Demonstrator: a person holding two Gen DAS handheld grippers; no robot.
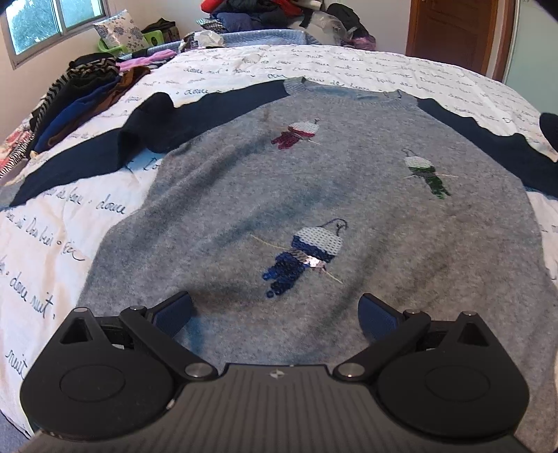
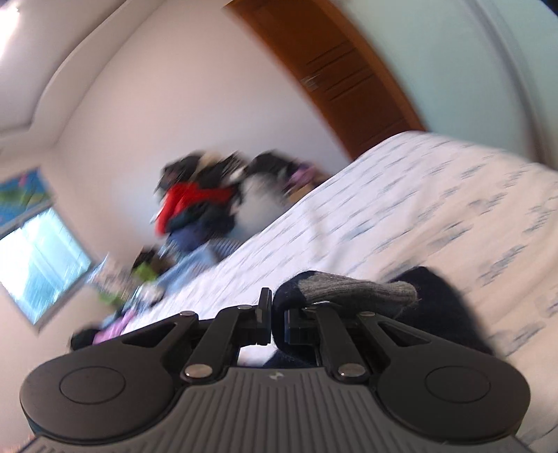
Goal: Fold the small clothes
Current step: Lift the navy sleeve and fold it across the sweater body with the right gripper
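On the bed (image 1: 244,66), the grey sweater (image 1: 279,195) is lying flat for folding, the left hand-held gripper (image 1: 275,313) hovering open over its hem while the right hand-held gripper (image 2: 278,320) is pinching its navy sleeve cuff (image 2: 348,289) closed, likely for folding inward.

**Fuzzy knit, shiny sequins**

The sweater (image 1: 244,195) is soft fuzzy grey knit, with glossy sequin figures (image 1: 300,258). The bedsheet (image 1: 52,223) looks like matt crinkled cotton. The left tongs (image 1: 275,313) are matt black plastic with metal rivets. Glossy wooden door (image 1: 450,31).
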